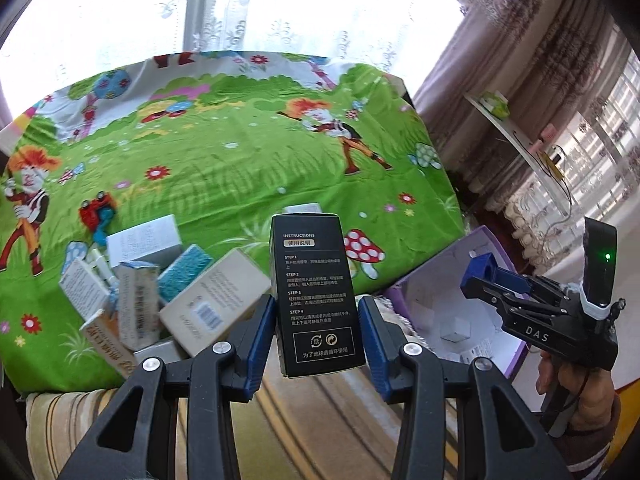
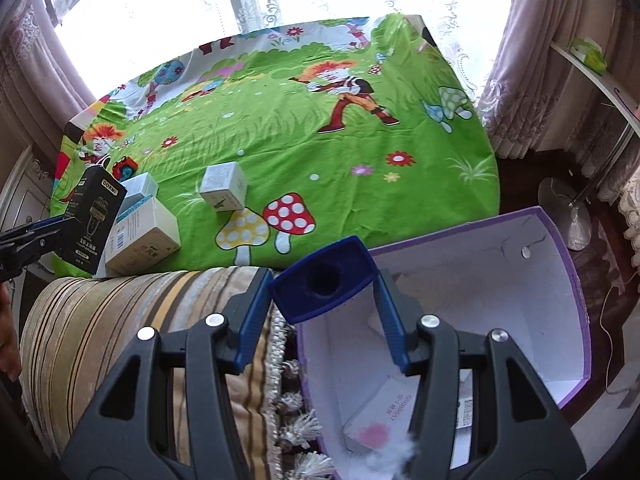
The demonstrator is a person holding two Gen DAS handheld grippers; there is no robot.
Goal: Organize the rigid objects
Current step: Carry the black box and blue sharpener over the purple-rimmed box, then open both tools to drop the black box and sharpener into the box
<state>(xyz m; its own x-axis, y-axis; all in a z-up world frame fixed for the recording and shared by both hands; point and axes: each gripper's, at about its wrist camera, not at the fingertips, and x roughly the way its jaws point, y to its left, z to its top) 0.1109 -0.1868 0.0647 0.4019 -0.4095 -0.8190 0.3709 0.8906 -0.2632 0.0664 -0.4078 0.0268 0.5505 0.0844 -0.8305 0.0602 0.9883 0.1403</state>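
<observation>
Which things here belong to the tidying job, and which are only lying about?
Job:
- tall black cardboard box, in the left tongs
- blue plastic block with a round hole, in the right tongs
- open purple cardboard bin
- pile of small cartons

Lying about:
- cartoon green sheet
- striped cushion
- lace curtains

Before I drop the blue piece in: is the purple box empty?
Not empty. The purple box is open-topped, and at least one white carton already lies on its floor.
</observation>
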